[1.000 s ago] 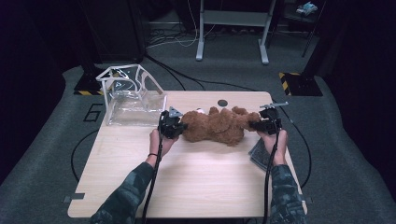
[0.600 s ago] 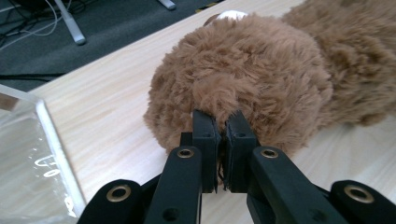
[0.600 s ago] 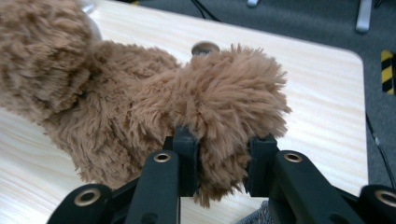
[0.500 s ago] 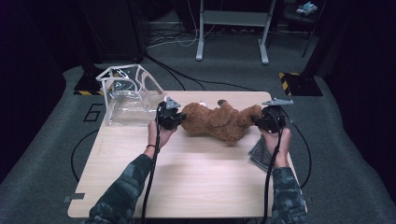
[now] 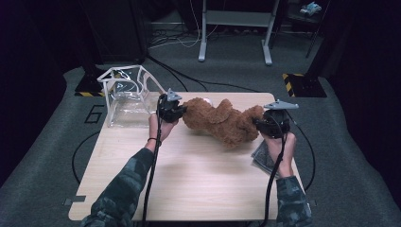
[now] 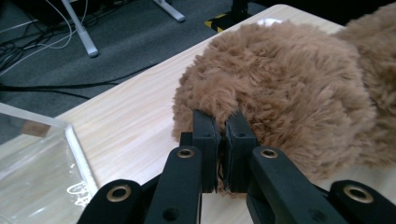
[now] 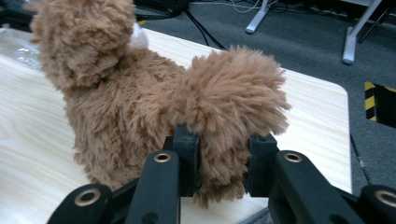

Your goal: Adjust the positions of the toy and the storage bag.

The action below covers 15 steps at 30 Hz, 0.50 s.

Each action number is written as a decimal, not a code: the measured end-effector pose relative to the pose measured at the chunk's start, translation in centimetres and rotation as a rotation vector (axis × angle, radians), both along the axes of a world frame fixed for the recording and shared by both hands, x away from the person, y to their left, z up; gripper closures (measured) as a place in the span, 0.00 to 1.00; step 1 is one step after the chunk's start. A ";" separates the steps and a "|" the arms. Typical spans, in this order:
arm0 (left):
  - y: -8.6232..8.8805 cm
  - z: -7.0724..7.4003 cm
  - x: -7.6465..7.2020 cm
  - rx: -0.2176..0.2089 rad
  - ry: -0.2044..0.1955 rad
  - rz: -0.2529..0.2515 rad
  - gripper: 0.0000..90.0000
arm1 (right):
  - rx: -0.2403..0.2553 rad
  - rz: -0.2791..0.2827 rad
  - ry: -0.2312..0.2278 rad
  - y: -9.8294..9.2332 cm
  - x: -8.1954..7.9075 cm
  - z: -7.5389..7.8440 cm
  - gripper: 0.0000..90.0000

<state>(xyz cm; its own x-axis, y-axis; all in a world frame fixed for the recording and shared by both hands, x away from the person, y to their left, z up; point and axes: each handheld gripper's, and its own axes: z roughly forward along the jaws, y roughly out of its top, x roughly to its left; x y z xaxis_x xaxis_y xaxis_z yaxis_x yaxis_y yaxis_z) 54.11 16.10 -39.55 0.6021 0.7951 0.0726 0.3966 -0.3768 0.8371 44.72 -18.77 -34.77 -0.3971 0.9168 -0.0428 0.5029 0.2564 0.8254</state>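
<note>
Toy: we see a brown plush bear (image 5: pixel 222 120) stretched across the far half of the wooden table (image 5: pixel 198 179), slung between our two grippers.
Left gripper (image 6: pixel 218 140): its jaws are pinched almost together on a tuft of fur at the bear's rounded end; we take this thin bite as enough to hold soft pile.
Right gripper (image 7: pixel 222 163): its jaws stand part-way apart, pressed on either side of a thick furry limb, wide because the limb is bulky.
Why two holds: we judge that gripping both ends keeps the floppy body from sagging or swinging as it is carried.
Height: in the high view the bear seems to hang just off the tabletop, though from that angle we cannot be sure it is fully clear.
Clear box (image 5: pixel 126 97): it stands open on the table's far left corner, just beyond the left gripper, likely the place the bear is meant to go.
Packet (image 5: pixel 262 156): a flat patterned item lies under our right hand, apart from the bear.
</note>
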 end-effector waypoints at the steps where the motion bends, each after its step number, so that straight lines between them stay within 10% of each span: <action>1: 0.0 0.0 0.2 0.000 -0.001 0.001 0.95 | 0.007 0.001 0.003 0.2 -0.3 0.0 0.80; 15: -1.2 -3.1 3.0 0.084 0.124 0.017 0.94 | -0.005 0.041 0.104 2.5 -1.7 -4.3 0.78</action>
<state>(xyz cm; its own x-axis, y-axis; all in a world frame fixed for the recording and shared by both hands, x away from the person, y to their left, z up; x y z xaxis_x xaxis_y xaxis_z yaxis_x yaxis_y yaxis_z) 57.16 14.95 -42.65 0.5971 0.7995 0.0655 0.5018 -0.4360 0.7470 43.01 -16.25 -39.09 -0.4372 0.8993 -0.0038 0.5743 0.2825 0.7683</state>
